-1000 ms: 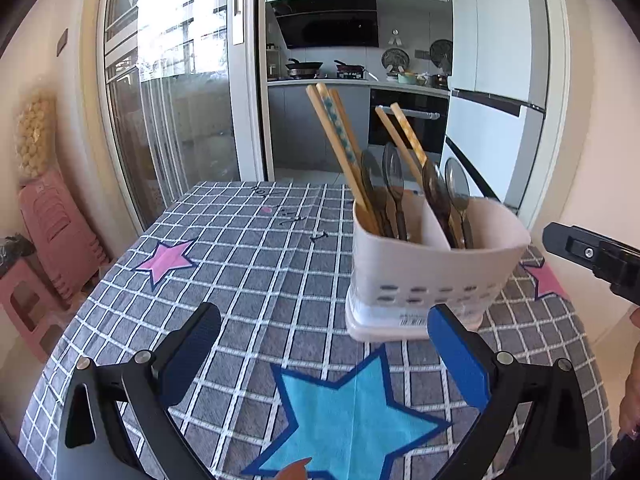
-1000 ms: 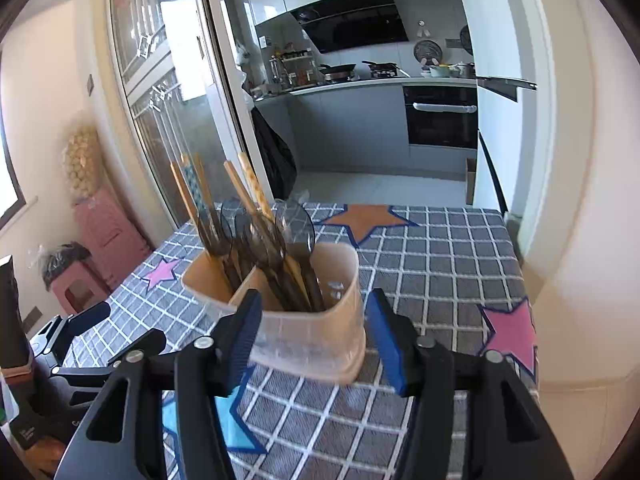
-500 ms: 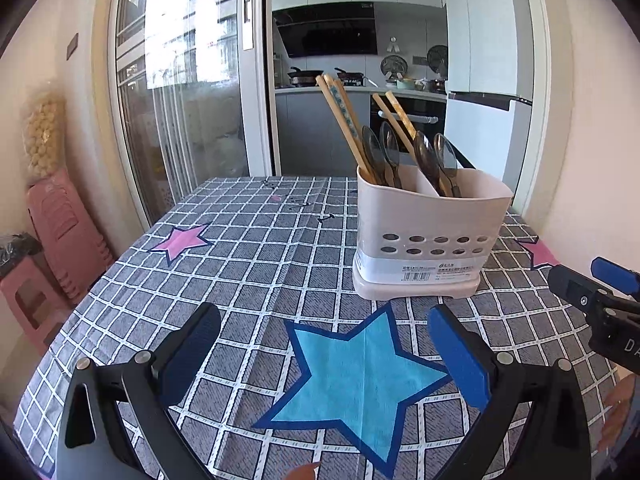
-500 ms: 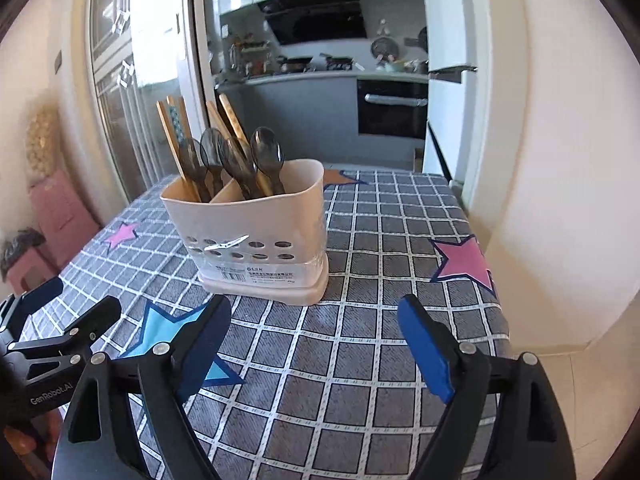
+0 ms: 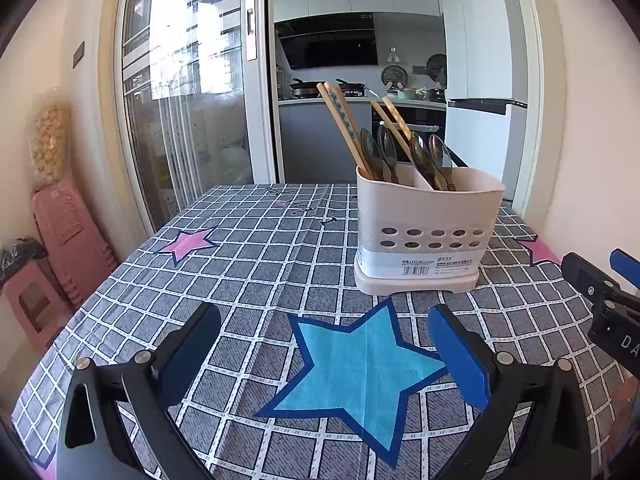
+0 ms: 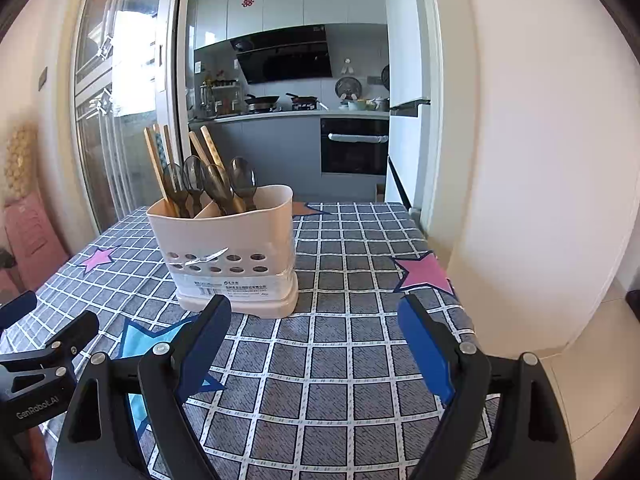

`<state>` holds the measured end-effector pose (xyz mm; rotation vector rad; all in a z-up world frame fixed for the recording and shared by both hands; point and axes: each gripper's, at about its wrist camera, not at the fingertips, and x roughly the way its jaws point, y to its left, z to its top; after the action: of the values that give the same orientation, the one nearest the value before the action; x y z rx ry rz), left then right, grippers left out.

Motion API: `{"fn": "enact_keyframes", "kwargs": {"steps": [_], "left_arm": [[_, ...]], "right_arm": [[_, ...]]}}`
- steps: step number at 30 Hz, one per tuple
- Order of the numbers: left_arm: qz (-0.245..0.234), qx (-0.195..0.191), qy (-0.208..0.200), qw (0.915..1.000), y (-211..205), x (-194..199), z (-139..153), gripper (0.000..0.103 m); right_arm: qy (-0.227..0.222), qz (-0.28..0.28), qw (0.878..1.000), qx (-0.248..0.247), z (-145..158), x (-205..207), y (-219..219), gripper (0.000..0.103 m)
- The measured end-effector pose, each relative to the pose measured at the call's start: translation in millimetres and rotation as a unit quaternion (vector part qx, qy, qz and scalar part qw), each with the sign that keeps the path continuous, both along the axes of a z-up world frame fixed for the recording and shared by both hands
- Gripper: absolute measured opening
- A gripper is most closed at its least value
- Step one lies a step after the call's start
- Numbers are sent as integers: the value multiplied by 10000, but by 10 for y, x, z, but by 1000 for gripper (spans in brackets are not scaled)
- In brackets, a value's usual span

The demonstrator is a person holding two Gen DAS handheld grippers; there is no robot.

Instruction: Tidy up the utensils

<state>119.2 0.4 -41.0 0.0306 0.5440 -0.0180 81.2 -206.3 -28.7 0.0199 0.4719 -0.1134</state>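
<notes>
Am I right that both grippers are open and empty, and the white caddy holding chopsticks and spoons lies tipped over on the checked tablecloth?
Not quite. The white caddy stands upright on the checked tablecloth, as the left wrist view shows. The rest holds: chopsticks and spoons sit in it, and the left gripper and right gripper are open and empty.

You had bright daylight in both views, pouring in through the sliding glass door (image 5: 188, 120) left of the utensil holder (image 5: 428, 232). The glass glared white, washing out its upper panes. Shadows around the holder were soft and faint. Focus was sharp near the holder; lines bowed strongly toward the edges, and the corners went black.
</notes>
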Motion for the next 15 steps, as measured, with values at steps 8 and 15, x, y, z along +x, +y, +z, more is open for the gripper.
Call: {"fn": "enact_keyframes", "kwargs": {"steps": [8,15], "left_arm": [[-28,50,40,10000,-11,-4,-9,103],[-58,50,99,9999,-20,3,-31,103]], "right_arm": [[76,36,9999,-95,-31,-4,31,88],[85,118,9999,-81,-23,4,47,88]]}}
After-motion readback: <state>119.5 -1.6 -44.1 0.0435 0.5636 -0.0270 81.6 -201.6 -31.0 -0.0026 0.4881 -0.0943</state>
